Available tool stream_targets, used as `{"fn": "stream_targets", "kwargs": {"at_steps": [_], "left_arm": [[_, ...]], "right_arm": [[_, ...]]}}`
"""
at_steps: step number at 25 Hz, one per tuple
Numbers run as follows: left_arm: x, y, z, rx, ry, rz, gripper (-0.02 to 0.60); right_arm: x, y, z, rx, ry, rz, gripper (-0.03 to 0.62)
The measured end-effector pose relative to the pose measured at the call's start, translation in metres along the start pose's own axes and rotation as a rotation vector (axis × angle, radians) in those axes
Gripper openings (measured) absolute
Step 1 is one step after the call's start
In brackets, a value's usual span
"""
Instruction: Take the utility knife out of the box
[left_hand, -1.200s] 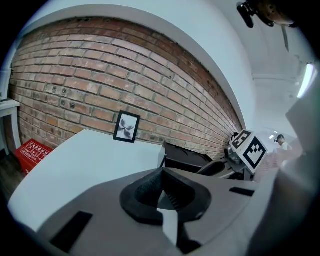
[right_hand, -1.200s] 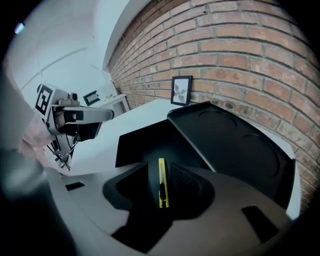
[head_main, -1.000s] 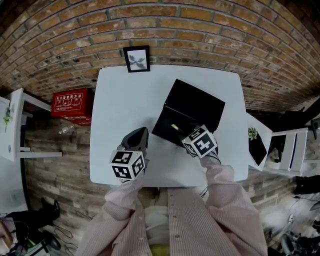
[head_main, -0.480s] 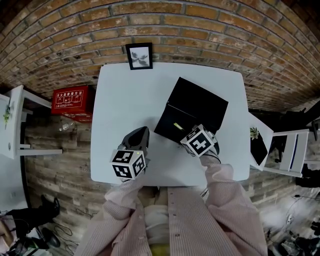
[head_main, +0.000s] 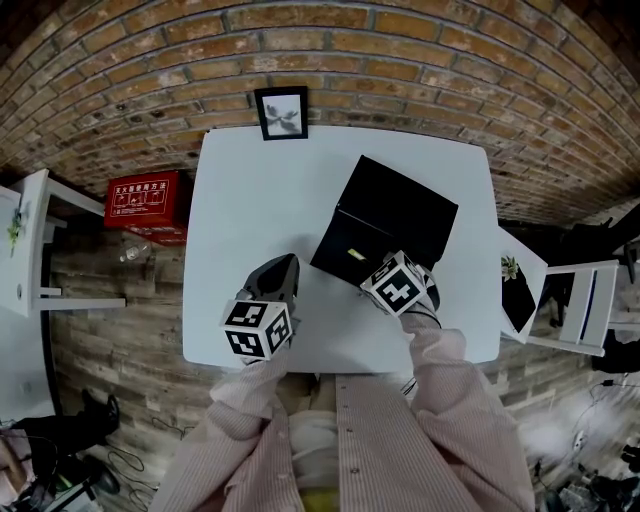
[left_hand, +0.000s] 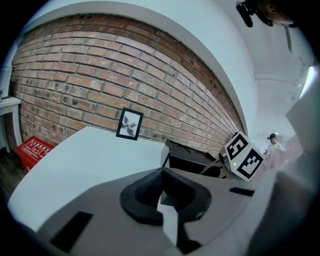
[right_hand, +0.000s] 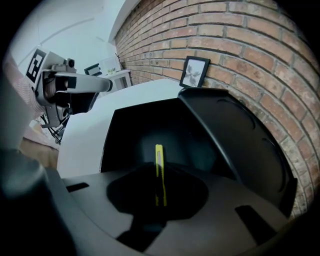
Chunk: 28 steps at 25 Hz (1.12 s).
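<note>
A black box (head_main: 345, 240) lies open on the white table (head_main: 250, 200), its lid (head_main: 405, 205) folded back to the right. The yellow utility knife (head_main: 354, 253) rests inside, near the front. My right gripper (head_main: 378, 268) points steeply down into the box. Its jaws have just been closing, and in the right gripper view they sit against both sides of the utility knife (right_hand: 159, 172). My left gripper (head_main: 279, 272) rests over bare table left of the box; its jaws meet with nothing between them (left_hand: 161, 172). The box (left_hand: 190, 157) shows to its right.
A framed picture (head_main: 280, 112) leans on the brick wall at the table's far edge. A red crate (head_main: 147, 203) sits on the floor to the left. White furniture with a small plant (head_main: 515, 275) stands to the right of the table.
The right gripper has tilted slightly over the box front. The left gripper has kept still.
</note>
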<state>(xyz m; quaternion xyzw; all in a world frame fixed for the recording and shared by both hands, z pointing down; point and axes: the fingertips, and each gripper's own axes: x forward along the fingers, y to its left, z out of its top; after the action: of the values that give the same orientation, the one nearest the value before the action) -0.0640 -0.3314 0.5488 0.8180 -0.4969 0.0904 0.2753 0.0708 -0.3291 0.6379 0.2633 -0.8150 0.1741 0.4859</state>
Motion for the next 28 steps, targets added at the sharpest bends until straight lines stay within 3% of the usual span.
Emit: {"fn": "stream_targets", "kwargs": {"at_steps": [13,28], "left_arm": [[-0.003,-0.011,0.004,0.057,-0.013,-0.030,-0.008],[-0.021,-0.041,0.025,0.183,-0.092,-0.105,-0.008]], "right_arm": [[-0.010,0.001,0.003,0.012,-0.051,-0.018,0.054],[-0.068,0.008,0.036,0.075,-0.384,-0.088,0.052]]}}
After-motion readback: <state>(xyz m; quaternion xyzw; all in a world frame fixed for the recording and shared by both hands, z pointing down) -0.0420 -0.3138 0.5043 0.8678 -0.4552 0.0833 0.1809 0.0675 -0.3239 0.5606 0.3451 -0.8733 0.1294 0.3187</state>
